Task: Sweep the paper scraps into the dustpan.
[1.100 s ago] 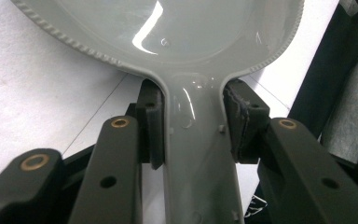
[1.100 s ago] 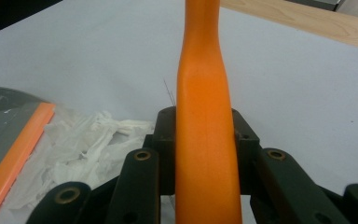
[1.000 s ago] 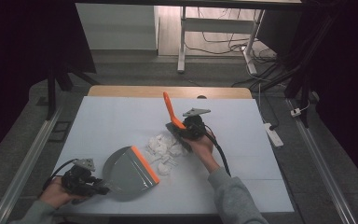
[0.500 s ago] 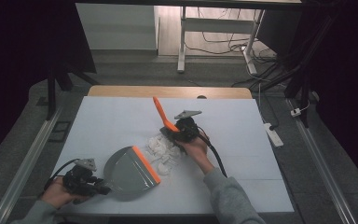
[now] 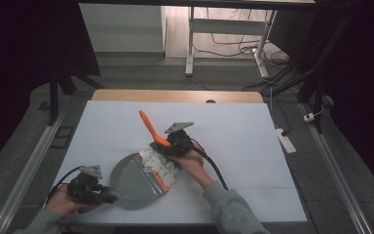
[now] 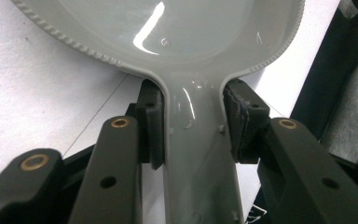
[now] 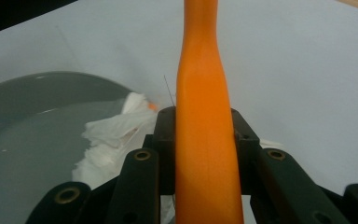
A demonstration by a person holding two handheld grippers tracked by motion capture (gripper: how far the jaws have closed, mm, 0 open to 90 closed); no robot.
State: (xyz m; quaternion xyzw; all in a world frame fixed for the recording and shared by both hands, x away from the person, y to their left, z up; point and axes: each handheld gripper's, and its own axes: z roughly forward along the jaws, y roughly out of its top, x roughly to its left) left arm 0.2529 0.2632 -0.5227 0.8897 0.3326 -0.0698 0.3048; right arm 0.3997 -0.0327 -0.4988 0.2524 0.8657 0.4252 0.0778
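A grey dustpan point(image 5: 134, 183) with an orange lip lies at the front left of the white table point(image 5: 272, 146). My left gripper point(image 5: 108, 197) is shut on its handle point(image 6: 196, 140), one pad point(image 6: 151, 126) on each side. My right gripper point(image 5: 168, 146) is shut on the orange handle point(image 5: 148, 126) of a brush, which slants up and away to the left. In the right gripper view the handle point(image 7: 205, 116) runs up between the jaws. Crumpled white paper point(image 5: 158, 163) is bunched at the pan's mouth, under the right gripper. The paper point(image 7: 116, 130) lies partly on the grey pan point(image 7: 28, 140).
The table's far edge is bare wood point(image 5: 175, 96). A white power strip point(image 5: 285, 139) lies on the floor to the right of the table. A metal rail point(image 5: 24, 175) runs along the floor on the left. Cables and a white desk frame point(image 5: 191, 44) stand beyond the table.
My right gripper has swept the brush left and nearer, toward the dustpan, and the paper has bunched up against the pan's mouth. The left gripper and dustpan have stayed put.
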